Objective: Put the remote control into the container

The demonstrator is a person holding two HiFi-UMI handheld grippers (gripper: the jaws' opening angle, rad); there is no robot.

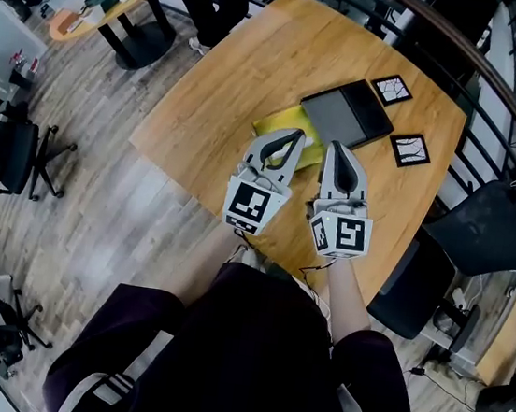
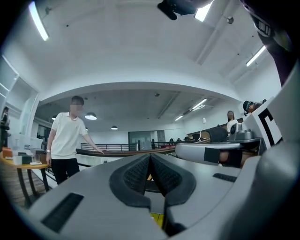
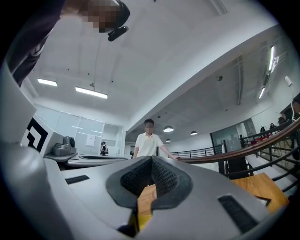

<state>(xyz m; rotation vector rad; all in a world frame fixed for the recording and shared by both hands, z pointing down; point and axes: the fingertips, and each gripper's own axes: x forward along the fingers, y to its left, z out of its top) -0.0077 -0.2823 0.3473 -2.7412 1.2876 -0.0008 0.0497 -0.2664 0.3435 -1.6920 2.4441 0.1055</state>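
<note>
Head view: both grippers are held side by side over the near edge of the bench (image 1: 227, 83), tips pointing away from the person. Task status, as a judgement: not started. Nothing is gripped, and I cannot pick out the remote control in any view; it may lie under the grippers, or it may be the dark shape just past the tips. A flat dark tray, which I take to be the container (image 1: 348, 111), lies just beyond the fingertips of the right gripper (image 1: 334, 147) and looks empty from above. A yellow sheet (image 1: 283, 121) lies directly beyond and partly beneath the tips of the left gripper (image 1: 296, 135), tucked under the container's near corner. Two black-and-white marker cards (image 1: 392, 89) (image 1: 409, 150) sit further out, to the right of the fingers. Left gripper view: the fingers (image 2: 133, 174) are closed, with the ribbed pads meeting at the tip and nothing between them. Only a sliver of bench and yellow shows through the gap behind the pads. Right gripper view: the right gripper (image 3: 151, 159) is the same, pads together at the tip and holding nothing, with bare wood visible below. Left to do: locate the remote, open the fingers, grasp it, carry it to the container and release.
</note>
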